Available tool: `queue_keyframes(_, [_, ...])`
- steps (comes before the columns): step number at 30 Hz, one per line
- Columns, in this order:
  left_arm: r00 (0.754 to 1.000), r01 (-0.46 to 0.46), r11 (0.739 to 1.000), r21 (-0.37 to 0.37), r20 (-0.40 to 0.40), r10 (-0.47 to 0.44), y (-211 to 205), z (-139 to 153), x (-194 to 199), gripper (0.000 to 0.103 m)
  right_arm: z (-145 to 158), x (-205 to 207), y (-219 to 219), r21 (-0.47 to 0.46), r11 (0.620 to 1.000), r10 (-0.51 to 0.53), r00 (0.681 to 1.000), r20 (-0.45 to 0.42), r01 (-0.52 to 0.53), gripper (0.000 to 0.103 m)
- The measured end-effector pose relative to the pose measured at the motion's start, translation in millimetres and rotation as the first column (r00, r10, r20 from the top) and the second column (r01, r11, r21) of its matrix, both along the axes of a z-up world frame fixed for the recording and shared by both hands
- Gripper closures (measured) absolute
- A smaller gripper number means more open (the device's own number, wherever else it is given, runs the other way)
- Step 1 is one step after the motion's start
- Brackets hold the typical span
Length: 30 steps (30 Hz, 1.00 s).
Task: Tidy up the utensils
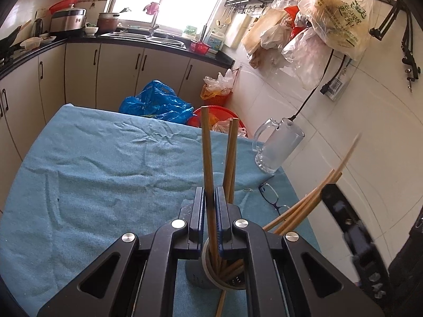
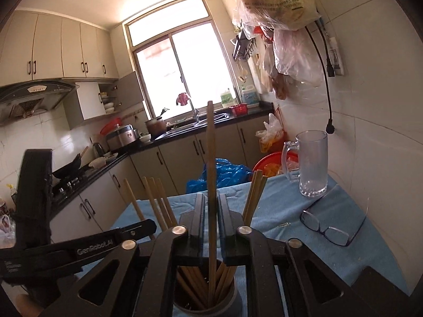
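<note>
A grey round holder (image 1: pixel 201 277) stands on the blue cloth, filled with several wooden chopsticks; it also shows in the right wrist view (image 2: pixel 206 309). My left gripper (image 1: pixel 210 198) is shut on one upright chopstick (image 1: pixel 206 148) whose lower end is in the holder. My right gripper (image 2: pixel 210 203) is shut on another upright chopstick (image 2: pixel 210 142) that also reaches into the holder. The right gripper's body (image 1: pixel 351 227) appears at the right of the left wrist view, blurred, and the left gripper's body (image 2: pixel 79 251) shows at the left of the right wrist view.
A glass mug (image 2: pixel 312 163) stands on the cloth near the tiled wall, with glasses (image 2: pixel 325 229) lying in front of it. The blue cloth (image 1: pixel 92 171) covers the table. Beyond the table are a blue bag (image 1: pixel 156 103), red baskets and kitchen counters.
</note>
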State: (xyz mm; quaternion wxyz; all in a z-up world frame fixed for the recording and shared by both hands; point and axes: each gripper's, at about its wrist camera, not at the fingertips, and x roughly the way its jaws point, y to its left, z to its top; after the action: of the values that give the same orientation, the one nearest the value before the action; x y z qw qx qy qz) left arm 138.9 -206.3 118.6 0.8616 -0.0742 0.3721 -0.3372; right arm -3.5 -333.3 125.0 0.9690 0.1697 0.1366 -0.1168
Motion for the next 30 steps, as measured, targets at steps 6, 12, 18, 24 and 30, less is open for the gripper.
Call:
queue_keyframes(6, [1.0,-0.01,1.0,-0.012,0.023,0.01,7.3,10.1,-12.7,0.08,19.9,-36.8,-8.0,0.029,1.0,-0.008,0.999,0.045,0.007,0.07])
queue_keyframes(12, [0.996,-0.065,0.997,-0.034,0.057,0.067,36.8,18.5,-39.6,0.06,24.4,-82.1,-12.6,0.021,0.999,-0.026,0.999,0.029,0.026,0.045])
queue_keyframes(18, [0.973,-0.193,0.981,0.024,0.131,0.188,81.8,-8.8,-86.9,0.035,-26.9,-108.2,1.9,0.007,1.0,0.003,0.988,-0.153,-0.002,0.042])
queue_keyframes(24, [0.959,-0.265,0.942,0.208,0.164,0.233,112.6,-71.9,-138.5,0.028,-75.9,-124.5,13.2,0.084,0.996,0.014,0.964,-0.265,0.008,0.042])
queue_keyframes(30, [0.948,-0.317,0.909,0.27,0.101,0.301,138.8,-111.8,-155.7,0.026,-93.0,-124.4,35.7,0.061,0.998,0.034,0.944,-0.33,-0.014,0.042])
